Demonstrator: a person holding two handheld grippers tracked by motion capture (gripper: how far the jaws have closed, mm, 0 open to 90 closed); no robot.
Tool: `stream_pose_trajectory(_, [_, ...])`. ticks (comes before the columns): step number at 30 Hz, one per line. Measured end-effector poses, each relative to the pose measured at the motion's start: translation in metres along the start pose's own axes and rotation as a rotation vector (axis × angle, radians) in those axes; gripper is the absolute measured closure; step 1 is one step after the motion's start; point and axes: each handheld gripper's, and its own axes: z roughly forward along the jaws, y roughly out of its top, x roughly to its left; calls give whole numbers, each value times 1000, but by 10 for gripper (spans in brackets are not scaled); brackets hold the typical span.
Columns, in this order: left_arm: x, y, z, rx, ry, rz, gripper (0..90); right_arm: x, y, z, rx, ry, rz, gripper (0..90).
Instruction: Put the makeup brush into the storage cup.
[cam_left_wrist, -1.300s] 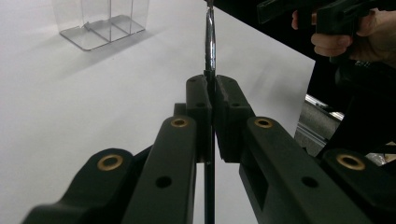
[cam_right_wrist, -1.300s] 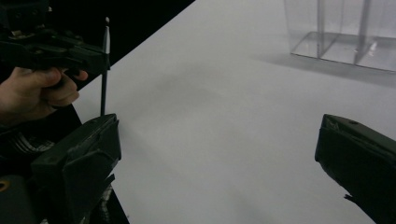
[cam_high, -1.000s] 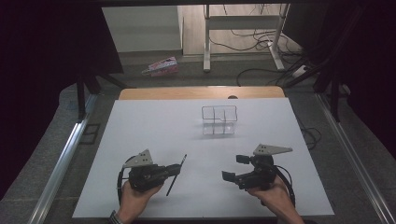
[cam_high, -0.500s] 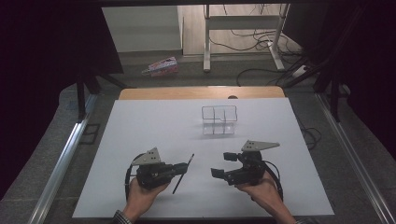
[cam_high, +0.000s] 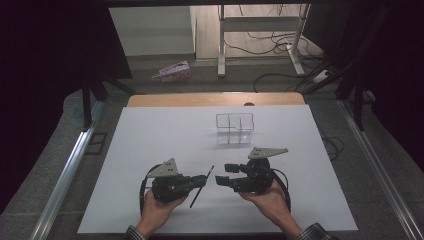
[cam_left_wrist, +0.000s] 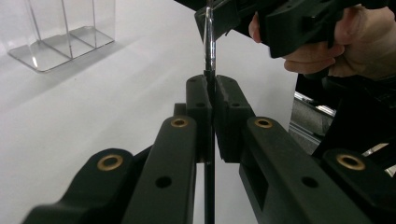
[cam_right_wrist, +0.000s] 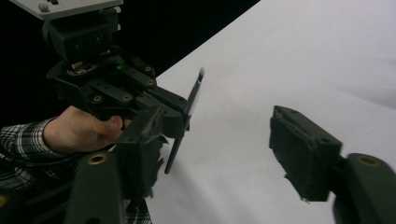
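In the lower middle of the high view, the left gripper (cam_high: 204, 180) is clamped on a thin dark pen (cam_high: 201, 187), holding it mid-shaft above the white table (cam_high: 150, 145). The right gripper (cam_high: 223, 176) faces it from just beside, its jaws apart with nothing between them, and they have just been closing. The handover looks barely begun; the clear divided organizer (cam_high: 235, 128), above centre, holds nothing yet.
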Motion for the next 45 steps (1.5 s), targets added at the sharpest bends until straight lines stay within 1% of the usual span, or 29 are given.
stream_pose_trajectory(1, [0,0,0,1,0,2,862,0,0,0,0,0,0,364])
stream_pose_trajectory(2, [-1,0,1,0,-1,0,862,0,0,0,-2,1,-1,386])
stream_pose_trajectory(4, [-1,1,2,-2,-2,2,862,1,1,2,-7,7,0,453])
stream_pose_trajectory(9, [-2,1,2,-8,-8,4,862,0,2,4,-13,26,2,530])
stream_pose_trajectory(11, [-2,1,3,-9,-7,6,862,0,3,5,-13,30,3,541])
stream_pose_trajectory(13, [-3,2,4,-8,-7,12,862,0,3,6,-20,50,5,581])
stream_pose_trajectory(22, [-6,3,6,-16,-12,26,862,-2,4,9,-24,87,24,656])
stream_pose_trajectory(29, [-8,3,7,-22,-17,32,862,-3,4,11,-16,102,25,713])
stream_pose_trajectory(34, [-8,3,7,-16,-15,34,862,-4,3,11,-13,112,26,759])
stream_pose_trajectory(38, [-7,3,8,-10,-12,35,862,-4,3,11,-8,124,25,825])
stream_pose_trajectory(44, [-7,2,9,-4,-15,40,853,-5,4,11,-1,138,36,848])
stream_pose_trajectory(45, [-7,2,9,-3,-5,50,845,-4,3,11,0,136,37,849])
